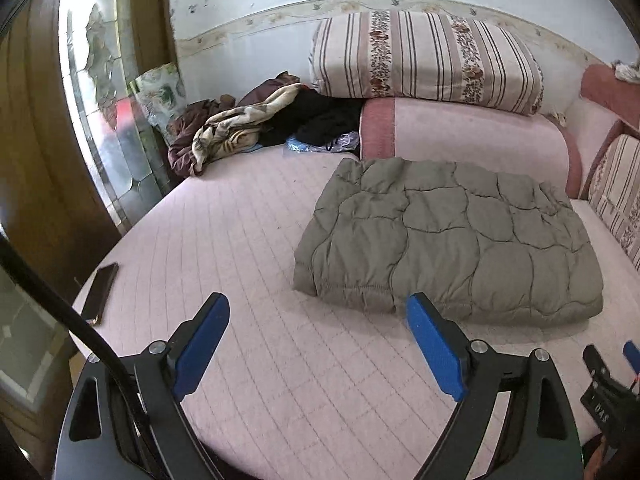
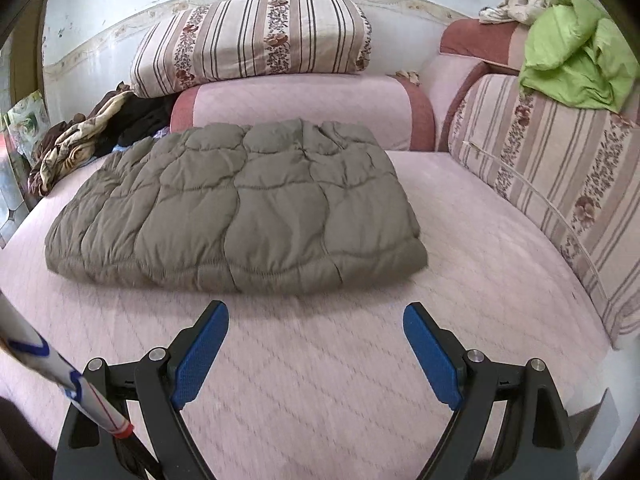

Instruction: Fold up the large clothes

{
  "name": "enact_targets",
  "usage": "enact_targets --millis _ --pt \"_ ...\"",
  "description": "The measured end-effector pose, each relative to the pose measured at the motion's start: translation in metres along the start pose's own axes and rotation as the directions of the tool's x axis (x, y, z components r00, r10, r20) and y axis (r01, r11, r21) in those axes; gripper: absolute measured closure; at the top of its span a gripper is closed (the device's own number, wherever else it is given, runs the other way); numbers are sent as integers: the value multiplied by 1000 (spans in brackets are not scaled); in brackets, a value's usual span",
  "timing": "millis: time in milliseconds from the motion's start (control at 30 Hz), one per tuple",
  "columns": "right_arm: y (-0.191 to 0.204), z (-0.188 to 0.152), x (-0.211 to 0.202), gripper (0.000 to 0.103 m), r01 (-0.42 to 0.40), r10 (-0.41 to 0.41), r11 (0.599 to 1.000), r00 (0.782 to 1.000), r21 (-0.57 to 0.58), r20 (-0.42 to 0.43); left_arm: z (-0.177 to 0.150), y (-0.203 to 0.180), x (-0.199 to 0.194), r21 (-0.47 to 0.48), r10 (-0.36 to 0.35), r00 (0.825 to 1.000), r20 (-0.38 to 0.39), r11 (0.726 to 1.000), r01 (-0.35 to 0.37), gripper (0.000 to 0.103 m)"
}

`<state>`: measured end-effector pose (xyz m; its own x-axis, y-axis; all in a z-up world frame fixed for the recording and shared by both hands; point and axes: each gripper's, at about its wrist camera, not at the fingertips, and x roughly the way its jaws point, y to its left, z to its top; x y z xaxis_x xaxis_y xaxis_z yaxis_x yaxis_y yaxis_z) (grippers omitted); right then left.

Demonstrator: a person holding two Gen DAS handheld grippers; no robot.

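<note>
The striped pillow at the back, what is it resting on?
The striped pillow lies on a pink bolster with darker red ends. Its left end overhangs a heap of crumpled clothes. What lies behind the bolster is covered.

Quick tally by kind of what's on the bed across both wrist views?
Folded olive quilted jacket: 1
Striped floral quilt bundles: 2
Pink rolled blankets: 2
Green bedding: 1
Loose clothes heap: 1
Phone: 1
Total: 8
</note>
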<state>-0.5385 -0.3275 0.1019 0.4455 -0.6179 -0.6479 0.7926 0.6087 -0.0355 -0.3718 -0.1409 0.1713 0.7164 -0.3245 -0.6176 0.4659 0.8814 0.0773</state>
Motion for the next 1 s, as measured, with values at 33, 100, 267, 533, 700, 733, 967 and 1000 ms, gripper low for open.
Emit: enact_targets --millis 33,100,267,533,700,733,967,1000 --pt "-1 -2 -3 11 -3 3 1000 1000 3 -5 -2 1 -1 -8 -8 1000 -2 1000 8 13" --pt "-1 -5 -8 11 -8 8 1000 1000 6 -11 -5 3 -4 -26 -24 1000 -11 999 24 13" --pt "9 -6 -22 11 -22 22 1000 1000 -12 -6 -12 7 -11 -44 -42 999 -21 998 41 13" --pt "32 -4 -41 11 -54 55 997 998 -61 19 -18 15 -38 -62 -74 996 52 995 77 13" --pt "43 -4 -52 11 -65 68 994 997 -85 33 -17 21 -55 -85 -110 987 120 989 121 11" --pt "44 -4 -53 11 -66 69 994 997 -89 35 -17 22 -59 -89 -128 982 138 986 141 11" --pt "51 1 -64 11 -64 70 993 996 -103 57 -14 20 -67 -63 -159 979 131 984 168 10" --pt "52 2 -65 11 -64 70 992 996 -106 59 -15 20 -66 -64 -162 979 123 983 171 10"
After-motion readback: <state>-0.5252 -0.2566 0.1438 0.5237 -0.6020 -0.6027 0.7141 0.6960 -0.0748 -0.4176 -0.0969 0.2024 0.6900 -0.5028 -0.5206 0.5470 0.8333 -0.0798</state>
